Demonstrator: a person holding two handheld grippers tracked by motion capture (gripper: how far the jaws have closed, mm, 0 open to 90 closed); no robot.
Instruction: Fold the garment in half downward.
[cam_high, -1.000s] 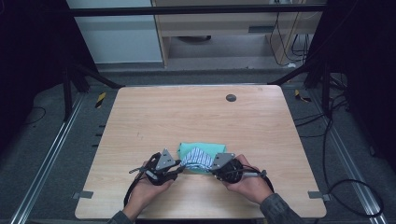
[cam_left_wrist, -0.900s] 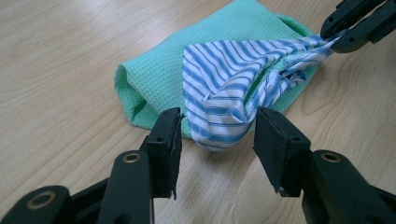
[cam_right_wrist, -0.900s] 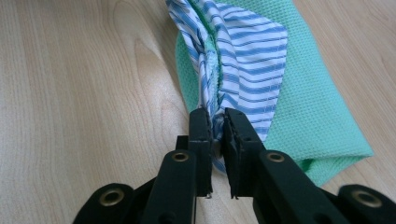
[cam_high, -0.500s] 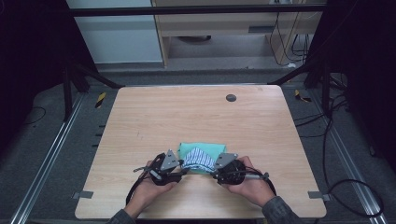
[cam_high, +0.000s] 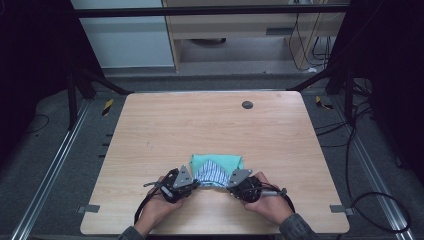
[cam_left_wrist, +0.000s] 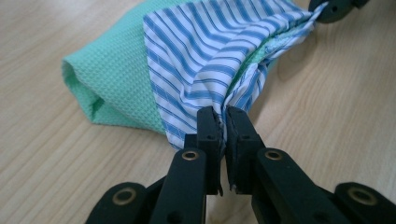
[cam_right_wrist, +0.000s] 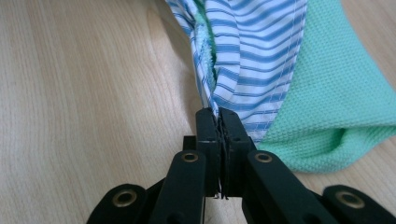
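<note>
Jaws of the left gripper (cam_left_wrist: 223, 122): closed on a bunched corner of the blue-and-white striped cloth (cam_left_wrist: 219, 51), pinched at the tips. Jaws of the right gripper (cam_right_wrist: 218, 122): likewise clamped on the opposite corner of the same cloth.

Striped cloth: spans between the two grippers, its gripped edge raised off the desk (cam_high: 210, 125), with the green waffle-weave cloth (cam_left_wrist: 114, 77) lying beyond the jaws, folded, partly under the stripes.

Progress, judged: both corners secured; the lift appears begun; carrying the edge over and laying it flat remain to do.

Pose: both hands (cam_high: 156, 209) low at the near desk edge, grippers angled inward toward each other, cloth between them.
</note>
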